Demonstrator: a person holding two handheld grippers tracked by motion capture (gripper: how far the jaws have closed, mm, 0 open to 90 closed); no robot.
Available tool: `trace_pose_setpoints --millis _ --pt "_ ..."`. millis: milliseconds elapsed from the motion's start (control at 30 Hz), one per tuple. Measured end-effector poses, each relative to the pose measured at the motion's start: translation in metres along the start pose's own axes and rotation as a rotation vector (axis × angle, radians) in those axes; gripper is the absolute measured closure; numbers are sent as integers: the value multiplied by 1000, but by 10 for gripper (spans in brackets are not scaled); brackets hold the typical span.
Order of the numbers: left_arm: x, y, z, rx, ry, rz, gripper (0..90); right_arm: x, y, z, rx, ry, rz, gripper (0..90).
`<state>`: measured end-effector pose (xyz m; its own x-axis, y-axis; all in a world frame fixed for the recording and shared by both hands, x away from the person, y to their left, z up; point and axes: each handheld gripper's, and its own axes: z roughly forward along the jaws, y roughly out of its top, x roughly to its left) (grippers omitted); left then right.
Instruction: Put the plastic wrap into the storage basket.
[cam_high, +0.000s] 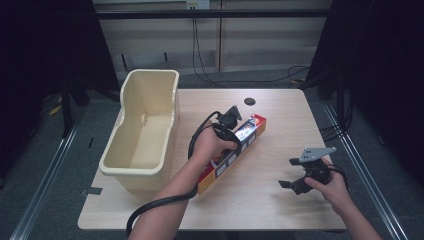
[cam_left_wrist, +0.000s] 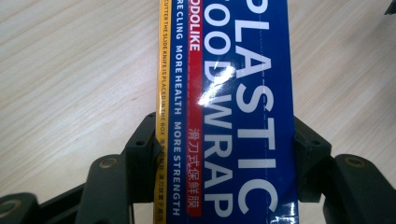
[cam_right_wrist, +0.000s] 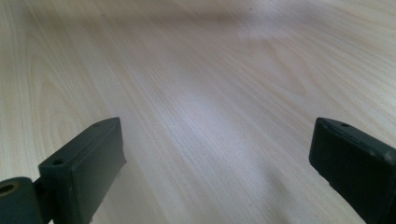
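Observation:
A long plastic wrap box (cam_high: 235, 147), blue and red with a yellow edge, lies slanted over the middle of the table. My left gripper (cam_high: 231, 131) is shut on it from above. In the left gripper view the two black jaws press on both long sides of the plastic wrap box (cam_left_wrist: 233, 116), whose white lettering faces the camera. My right gripper (cam_high: 292, 184) hovers over the table's right front part, held by a hand. In the right gripper view my right gripper (cam_right_wrist: 217, 158) stands wide open with bare wood between its fingers.
A deep cream plastic tub (cam_high: 145, 130) stands at the table's left side, hollow inside. A round cable hole (cam_high: 249, 101) sits near the far edge of the wooden table (cam_high: 280, 120). Black cables trail from both grippers toward the front edge.

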<state>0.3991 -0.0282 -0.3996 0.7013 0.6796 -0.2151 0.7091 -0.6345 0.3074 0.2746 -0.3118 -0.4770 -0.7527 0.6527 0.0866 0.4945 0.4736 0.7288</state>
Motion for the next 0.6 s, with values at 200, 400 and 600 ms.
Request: trace_pose_setpoints --millis 200,400,600 --pt "3 0 -19 18 1 -17 404 0 0 0 -6 -1 6 29" --pt "6 0 -35 20 -5 -34 404 0 0 0 -9 -2 7 29" --pt "9 1 -52 16 -21 -52 403 0 -1 0 -10 -7 5 29"
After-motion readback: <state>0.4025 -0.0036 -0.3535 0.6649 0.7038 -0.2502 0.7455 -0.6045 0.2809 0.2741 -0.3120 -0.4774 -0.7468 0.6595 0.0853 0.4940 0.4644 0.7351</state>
